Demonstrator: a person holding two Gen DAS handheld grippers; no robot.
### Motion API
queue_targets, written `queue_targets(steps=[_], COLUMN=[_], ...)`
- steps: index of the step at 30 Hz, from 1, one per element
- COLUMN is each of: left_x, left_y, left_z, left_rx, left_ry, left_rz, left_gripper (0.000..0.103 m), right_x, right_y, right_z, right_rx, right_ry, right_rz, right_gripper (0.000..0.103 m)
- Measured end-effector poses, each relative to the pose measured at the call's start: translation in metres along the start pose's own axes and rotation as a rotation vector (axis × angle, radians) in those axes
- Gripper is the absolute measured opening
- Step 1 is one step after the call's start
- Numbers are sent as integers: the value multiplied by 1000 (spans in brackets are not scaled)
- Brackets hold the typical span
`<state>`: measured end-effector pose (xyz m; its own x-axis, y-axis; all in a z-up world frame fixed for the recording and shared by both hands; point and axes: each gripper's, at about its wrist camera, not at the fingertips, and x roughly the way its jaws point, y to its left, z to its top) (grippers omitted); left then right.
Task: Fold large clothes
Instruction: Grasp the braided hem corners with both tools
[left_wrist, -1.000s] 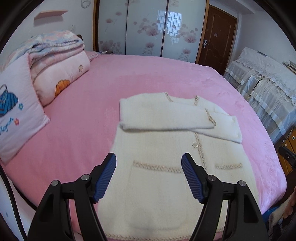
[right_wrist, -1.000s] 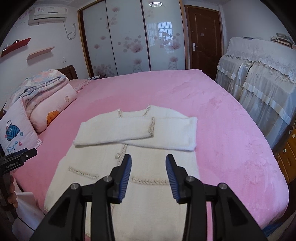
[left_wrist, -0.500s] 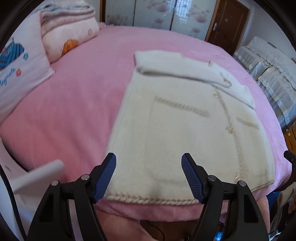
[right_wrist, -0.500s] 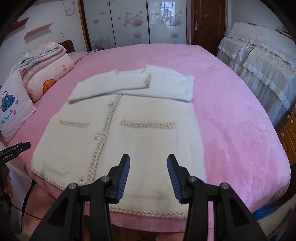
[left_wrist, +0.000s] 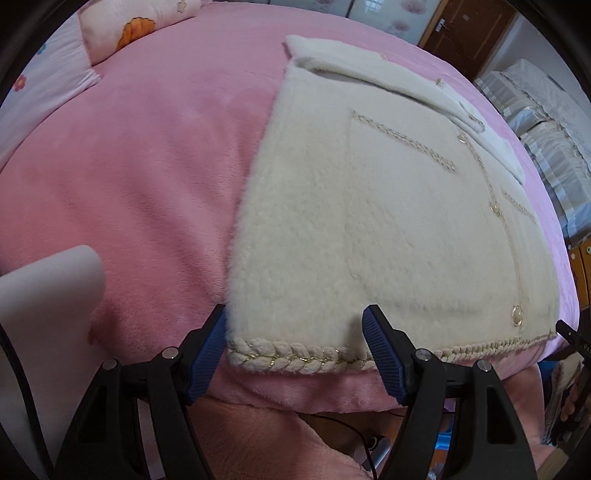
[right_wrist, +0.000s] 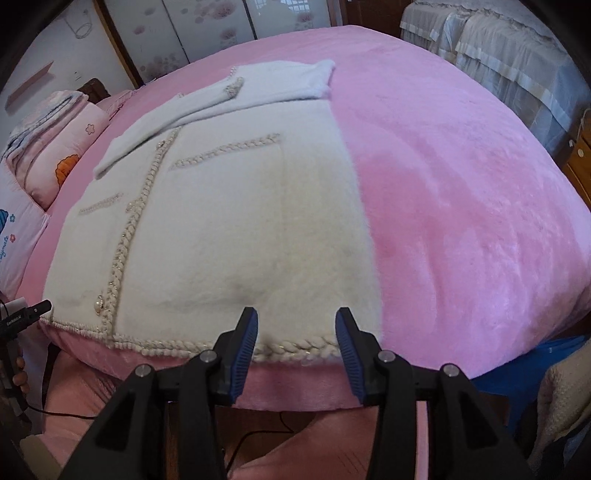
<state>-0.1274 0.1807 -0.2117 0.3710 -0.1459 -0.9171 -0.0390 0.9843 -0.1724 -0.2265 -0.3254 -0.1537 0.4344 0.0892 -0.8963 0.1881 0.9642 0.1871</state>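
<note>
Cream cardigan (left_wrist: 388, 221) spread flat on pink bed (left_wrist: 129, 184), sleeves crossed over chest, ready for bottom-up fold.
Left gripper (left_wrist: 295, 349) apart, straddling hem's left corner.
Right gripper (right_wrist: 296, 341) apart, straddling hem near right corner; nothing clamped.

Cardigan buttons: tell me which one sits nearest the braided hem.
The lowest button on the cardigan, just above the braided hem. The other buttons sit further up the front edge, toward the folded sleeves.
</note>
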Motion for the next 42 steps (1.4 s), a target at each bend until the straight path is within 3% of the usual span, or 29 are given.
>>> queue_targets(steps=[4,10,15,21,22,24,26,29,31,38,42], left_x=[12,20,30,35,33,30,30,30,32,48,57], left_y=[5,11,6,3,3,0,-3,-2,-5,-18,-41], left_z=[3,5,9,10,9,7,7,8,9,14,15], left_rx=[-28,-44,-26,-18,-13,6,20,9,7,49,97], left_ry=[18,21,24,24,20,7,11,15,28,98,89], left_rz=[-38,-82,-118,-155,-163,-152,-141,-143,-133,-138,-20], left_gripper=[72,74,81,82,81,62,54,52,54,102,103], right_x=[6,-3,17,40,40,39,37,36,39,44,45], right_y=[-18,-25,-38,-49,-50,-50,-47,-42,-44,-39,-30], right_z=[-3,0,3,0,-1,0,0,1,1,0,0], right_rx=[50,49,75,113,113,99,65,17,20,10,-30], right_ry=[8,-42,26,58,61,73,88,101,111,103,99], right_rz=[66,57,81,158,168,190,210,205,207,181,126], right_gripper=[44,44,44,44,44,38,31,31,32,35,34])
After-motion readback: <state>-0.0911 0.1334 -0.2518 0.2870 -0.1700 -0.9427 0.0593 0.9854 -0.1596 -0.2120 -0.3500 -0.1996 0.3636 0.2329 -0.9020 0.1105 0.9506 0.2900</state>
